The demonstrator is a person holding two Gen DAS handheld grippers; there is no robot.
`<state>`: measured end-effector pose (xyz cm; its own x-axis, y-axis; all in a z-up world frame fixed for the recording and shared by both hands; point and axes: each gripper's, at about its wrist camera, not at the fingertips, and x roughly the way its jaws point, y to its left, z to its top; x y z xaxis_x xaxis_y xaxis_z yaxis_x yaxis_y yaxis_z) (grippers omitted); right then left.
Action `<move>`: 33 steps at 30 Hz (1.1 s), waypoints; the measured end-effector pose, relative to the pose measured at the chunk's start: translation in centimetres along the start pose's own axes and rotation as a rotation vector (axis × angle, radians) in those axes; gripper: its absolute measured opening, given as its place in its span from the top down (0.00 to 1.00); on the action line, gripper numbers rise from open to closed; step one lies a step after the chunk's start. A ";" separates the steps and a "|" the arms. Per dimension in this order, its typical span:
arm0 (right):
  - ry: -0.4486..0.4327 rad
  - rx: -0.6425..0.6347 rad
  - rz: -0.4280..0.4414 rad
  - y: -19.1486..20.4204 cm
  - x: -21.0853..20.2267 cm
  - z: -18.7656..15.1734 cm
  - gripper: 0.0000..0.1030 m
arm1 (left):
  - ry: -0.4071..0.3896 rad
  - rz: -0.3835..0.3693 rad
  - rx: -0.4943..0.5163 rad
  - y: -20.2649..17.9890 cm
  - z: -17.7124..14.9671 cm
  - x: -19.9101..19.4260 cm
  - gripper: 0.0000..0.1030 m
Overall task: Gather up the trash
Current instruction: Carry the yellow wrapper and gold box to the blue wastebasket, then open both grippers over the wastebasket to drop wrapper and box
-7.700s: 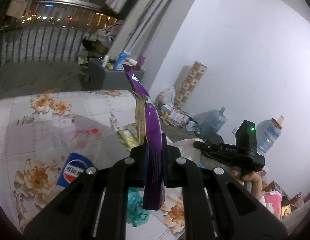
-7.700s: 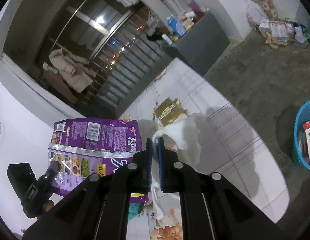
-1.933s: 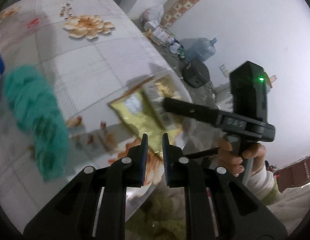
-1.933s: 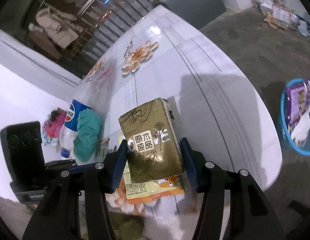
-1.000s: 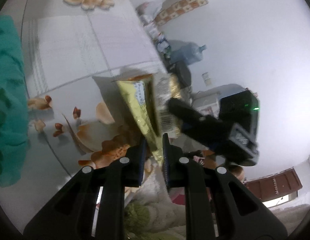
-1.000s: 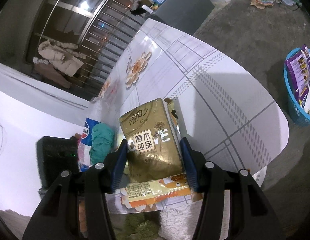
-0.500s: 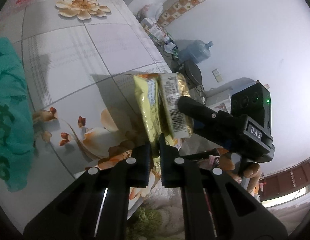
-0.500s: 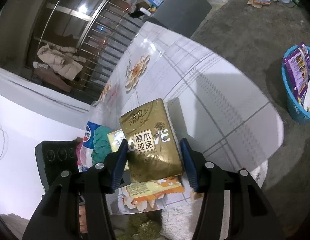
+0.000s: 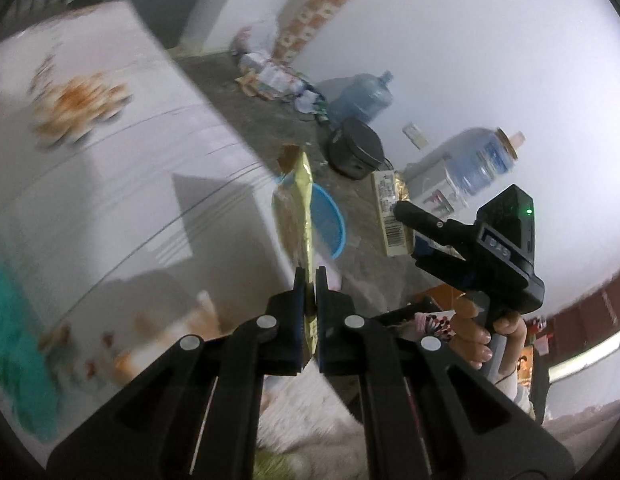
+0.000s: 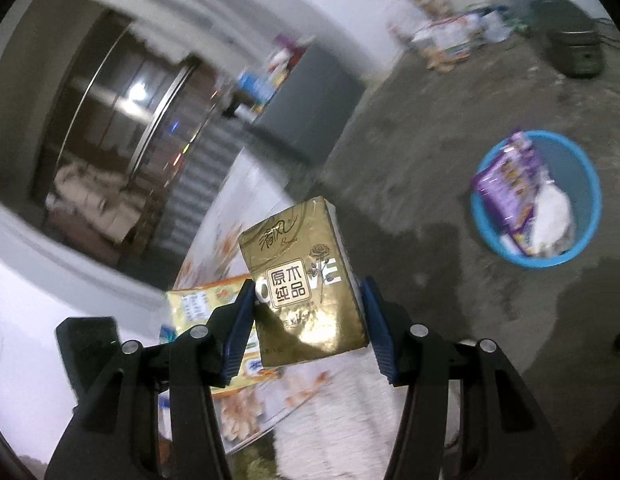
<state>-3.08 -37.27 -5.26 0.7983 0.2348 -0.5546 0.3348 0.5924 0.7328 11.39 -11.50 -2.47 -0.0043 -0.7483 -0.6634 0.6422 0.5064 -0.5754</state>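
Note:
My left gripper (image 9: 310, 280) is shut on a flat yellow snack wrapper (image 9: 300, 208), held edge-on in the air past the table's corner; the wrapper also shows in the right wrist view (image 10: 202, 304). My right gripper (image 10: 310, 312) is shut on a gold tissue pack (image 10: 306, 280), lifted off the table; the pack (image 9: 391, 216) shows between the right gripper's fingers in the left wrist view. A blue bin (image 10: 577, 172) stands on the floor with a purple bag (image 10: 505, 192) and white paper (image 10: 553, 216) inside. The bin (image 9: 329, 224) sits behind the wrapper.
The flowered table (image 9: 110, 168) lies to the left, with a teal cloth (image 9: 10, 320) at its near edge. Water jugs (image 9: 361, 96), a black cooker (image 9: 355, 152) and litter lie on the concrete floor. A grey cabinet (image 10: 306, 96) stands beyond the table.
Both grippers have swung right, off the table and toward the floor side. The wrapper and the tissue pack have risen clear of the table. The blue bin now shows nearer in both views.

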 end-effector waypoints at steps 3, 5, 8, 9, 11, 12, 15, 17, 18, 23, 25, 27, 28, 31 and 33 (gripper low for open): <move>-0.052 0.049 -0.069 -2.1 -1.5 1.2 0.50 | 0.033 -0.007 0.068 -2.3 1.5 2.3 0.97; -0.077 0.088 -0.127 -3.8 -2.3 1.9 0.50 | 0.061 -0.008 0.099 -3.6 2.1 3.8 0.97; -0.102 0.138 -0.187 -6.1 -2.8 2.9 0.50 | 0.123 0.026 0.157 -5.7 3.3 7.5 0.97; -0.111 0.153 -0.208 -7.0 -2.9 3.2 0.50 | 0.138 0.033 0.174 -6.3 3.6 8.7 0.97; -0.120 0.180 -0.235 -8.4 -2.8 4.0 0.49 | 0.163 0.043 0.205 -7.5 4.0 10.6 0.97; -0.125 0.194 -0.246 -9.2 -2.7 4.4 0.49 | 0.182 0.055 0.220 -8.1 4.4 12.0 0.97; -0.135 0.231 -0.269 -11.6 -2.3 5.8 0.49 | 0.230 0.065 0.256 -9.4 5.4 15.7 0.97; -0.138 0.254 -0.285 -13.1 -1.9 6.8 0.49 | 0.261 0.079 0.267 -9.7 6.4 18.2 0.97; -0.140 0.264 -0.293 -13.9 -1.7 7.3 0.49 | 0.279 0.084 0.270 -10.0 6.9 19.9 0.97; -0.153 0.322 -0.336 -17.9 0.1 9.7 0.46 | 0.318 0.112 0.294 -10.7 8.6 26.6 0.94; -0.134 0.352 -0.351 -19.8 1.4 10.3 0.38 | 0.351 0.114 0.318 -10.9 8.9 29.6 0.77; -0.114 0.388 -0.382 -22.0 2.6 10.6 0.34 | 0.371 0.128 0.322 -10.9 9.0 31.6 0.67; -0.104 0.402 -0.400 -22.7 3.0 10.4 0.34 | 0.367 0.132 0.318 -10.8 9.0 32.1 0.66; -0.094 0.432 -0.420 -24.0 3.2 9.7 0.33 | 0.352 0.122 0.290 -11.1 9.1 32.7 0.53; -0.106 0.429 -0.411 -24.1 2.8 9.3 0.31 | 0.331 0.118 0.284 -11.3 9.1 32.4 0.47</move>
<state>-4.25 -58.08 -20.76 0.5989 -0.0390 -0.7999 0.7811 0.2488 0.5727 11.00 -45.33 -13.10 -0.1339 -0.4919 -0.8603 0.8379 0.4074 -0.3633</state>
